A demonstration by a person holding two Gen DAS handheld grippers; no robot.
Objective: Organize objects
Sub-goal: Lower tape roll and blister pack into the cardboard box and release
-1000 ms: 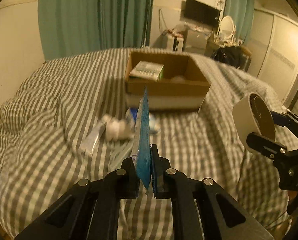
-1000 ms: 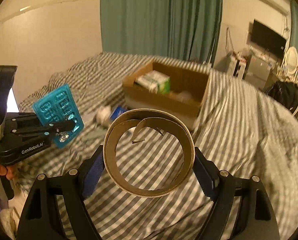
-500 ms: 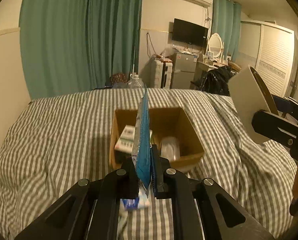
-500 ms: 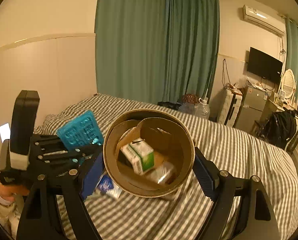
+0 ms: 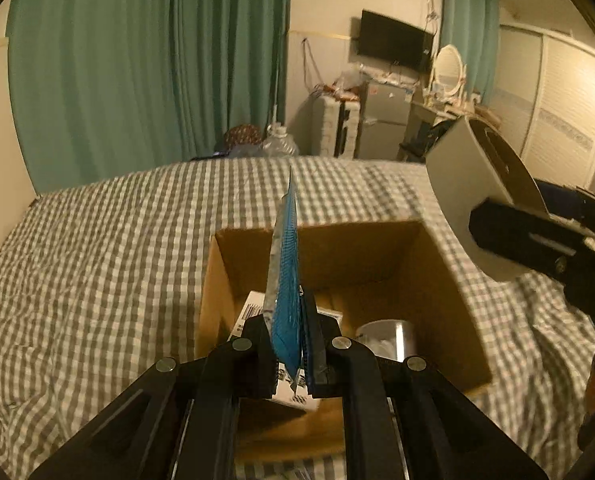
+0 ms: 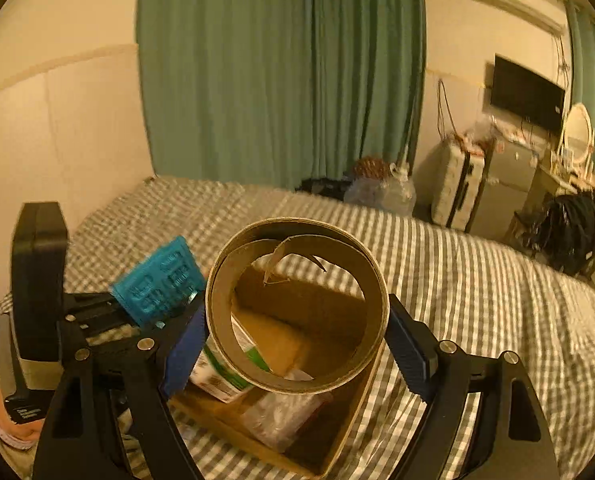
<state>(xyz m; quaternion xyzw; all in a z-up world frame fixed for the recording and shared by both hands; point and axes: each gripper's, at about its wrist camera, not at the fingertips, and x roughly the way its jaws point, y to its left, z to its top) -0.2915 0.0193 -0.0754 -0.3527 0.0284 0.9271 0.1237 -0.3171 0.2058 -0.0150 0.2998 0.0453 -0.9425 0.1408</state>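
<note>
My left gripper (image 5: 293, 344) pinches the blue blister pack (image 5: 287, 280), my right gripper (image 6: 297, 344) clamps the tape roll (image 6: 297, 312); both above the cardboard box (image 5: 449, 280). Releasing 2 together risks collision.

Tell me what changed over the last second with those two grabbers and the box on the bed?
Both grabbers moved forward over the bed toward the cardboard box; a second ago it lay well ahead, now they hang above its opening. Nothing was picked up or released. The left gripper still pinches the blue packet, and the right gripper still clamps the cardboard ring. The box's contents look unmoved.
</note>
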